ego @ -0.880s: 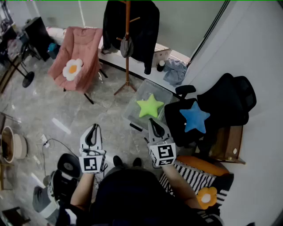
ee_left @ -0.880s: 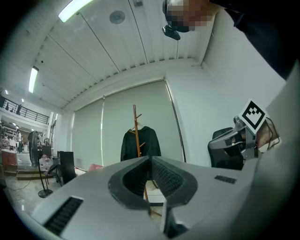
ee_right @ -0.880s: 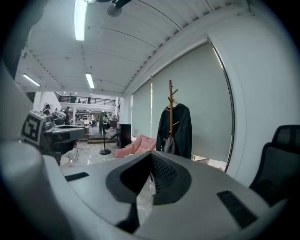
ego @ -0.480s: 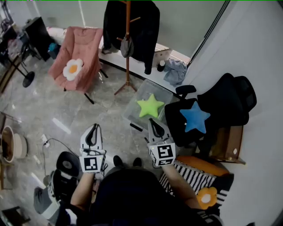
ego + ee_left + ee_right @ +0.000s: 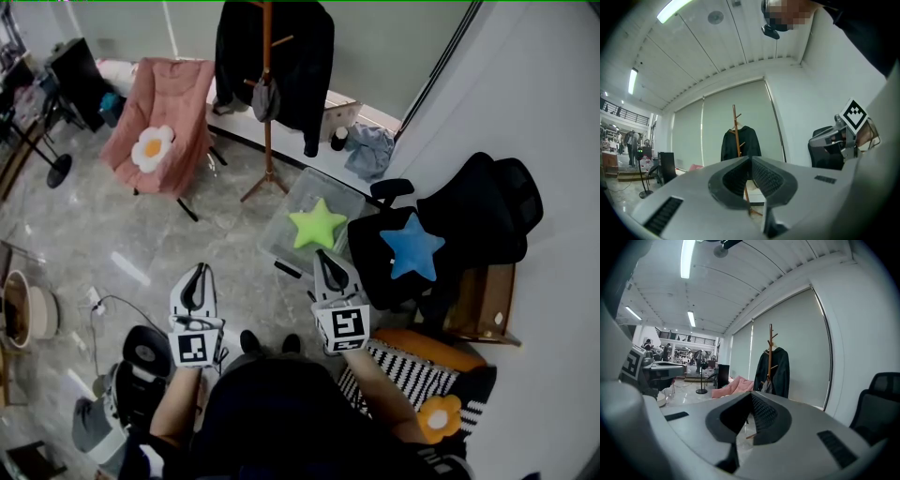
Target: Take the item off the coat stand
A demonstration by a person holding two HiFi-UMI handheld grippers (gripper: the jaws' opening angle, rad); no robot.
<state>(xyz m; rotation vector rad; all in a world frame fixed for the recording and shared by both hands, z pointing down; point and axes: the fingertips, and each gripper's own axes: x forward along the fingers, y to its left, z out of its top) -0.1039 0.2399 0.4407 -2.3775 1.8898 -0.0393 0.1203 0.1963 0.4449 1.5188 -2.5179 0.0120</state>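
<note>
Left gripper [image 5: 197,275] and right gripper [image 5: 324,259], held side by side low in front of the person, each with its fingers pressed together and nothing between them. The wooden coat stand [image 5: 269,150] stands well apart from both, at the far side of the room. It bears a black jacket [image 5: 305,66] and a small grey item [image 5: 266,99] hung against its pole.
</note>
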